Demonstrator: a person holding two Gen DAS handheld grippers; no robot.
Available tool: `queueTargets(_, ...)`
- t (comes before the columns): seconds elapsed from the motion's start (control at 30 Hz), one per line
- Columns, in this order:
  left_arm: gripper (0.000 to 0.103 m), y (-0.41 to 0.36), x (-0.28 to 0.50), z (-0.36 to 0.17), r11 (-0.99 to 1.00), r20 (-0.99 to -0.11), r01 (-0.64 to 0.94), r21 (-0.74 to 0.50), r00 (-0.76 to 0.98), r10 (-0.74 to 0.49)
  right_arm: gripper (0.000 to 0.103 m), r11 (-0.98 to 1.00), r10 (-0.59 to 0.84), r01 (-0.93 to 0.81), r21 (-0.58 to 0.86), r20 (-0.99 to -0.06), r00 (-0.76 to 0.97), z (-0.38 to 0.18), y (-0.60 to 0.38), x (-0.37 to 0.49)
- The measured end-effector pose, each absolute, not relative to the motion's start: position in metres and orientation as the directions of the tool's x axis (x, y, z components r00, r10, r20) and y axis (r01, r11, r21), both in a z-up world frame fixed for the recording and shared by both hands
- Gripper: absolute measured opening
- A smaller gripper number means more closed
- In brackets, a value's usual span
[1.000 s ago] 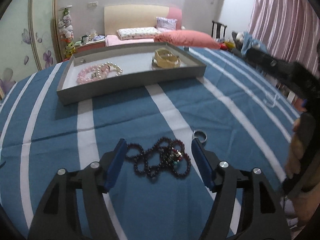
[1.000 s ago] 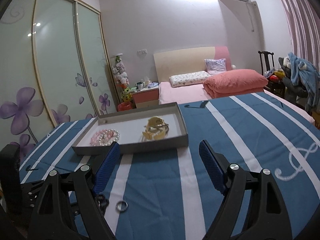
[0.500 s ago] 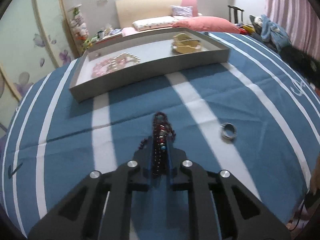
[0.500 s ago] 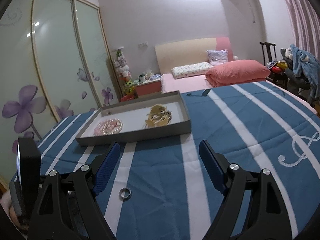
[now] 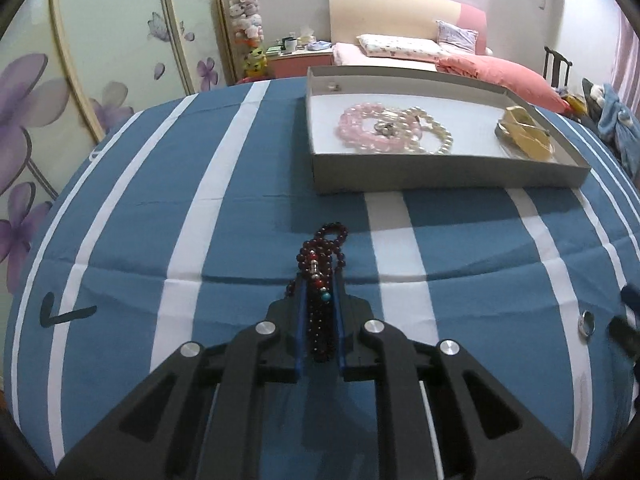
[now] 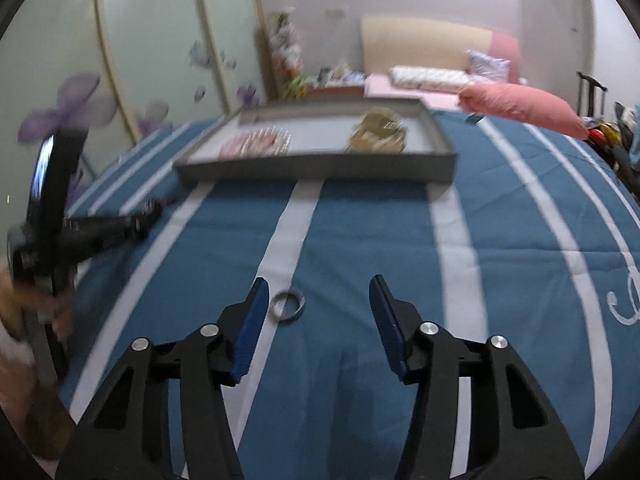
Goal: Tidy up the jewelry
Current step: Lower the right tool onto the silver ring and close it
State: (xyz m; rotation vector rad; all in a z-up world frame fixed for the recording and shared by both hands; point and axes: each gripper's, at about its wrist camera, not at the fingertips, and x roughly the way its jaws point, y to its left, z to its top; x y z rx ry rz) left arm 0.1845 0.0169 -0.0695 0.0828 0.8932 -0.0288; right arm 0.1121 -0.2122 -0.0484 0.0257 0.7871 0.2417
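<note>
Gripping dark bead necklace (image 5: 320,280), left tongs (image 5: 320,300) unlabelled

The tray (image 5: 448,176) sits on the striped bedcover (image 5: 240,216), with the bed's pillows (image 5: 394,46) behind it. In the tray, two bead bracelets (image 5: 372,130) lie to the left, and a ring (image 5: 386,128) rests on them; a watch (image 5: 524,136) lies to the right. Before the tray, the left gripper (image 5: 320,300) holds a bead necklace (image 5: 322,264). A metal ring (image 6: 287,307) lies on the bedcover to its right, between the right gripper's (image 6: 316,308) closing jaws.
</note>
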Motion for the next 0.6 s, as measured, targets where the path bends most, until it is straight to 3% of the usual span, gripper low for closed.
queueTargets(0.43,0.013,0.017,0.187,-0.068,0.996,-0.779,0.061,0.061,0.626,0.01,0.035,0.969,0.188,-0.242,0.042,-0.761,0.622,-0.057,-0.192,0.12)
queueTargets(0.53,0.013,0.017,0.187,-0.068,0.996,-0.779,0.061,0.063,0.626,0.01,0.023,0.969,0.179,-0.244,0.029,-0.763,0.621,-0.056,-0.189,0.121)
queueTargets(0.6,0.013,0.017,0.187,-0.068,0.996,-0.78,0.061,0.061,0.626,0.009,0.023,0.97,0.17,-0.244,0.017,-0.765,0.621,-0.056,-0.188,0.121)
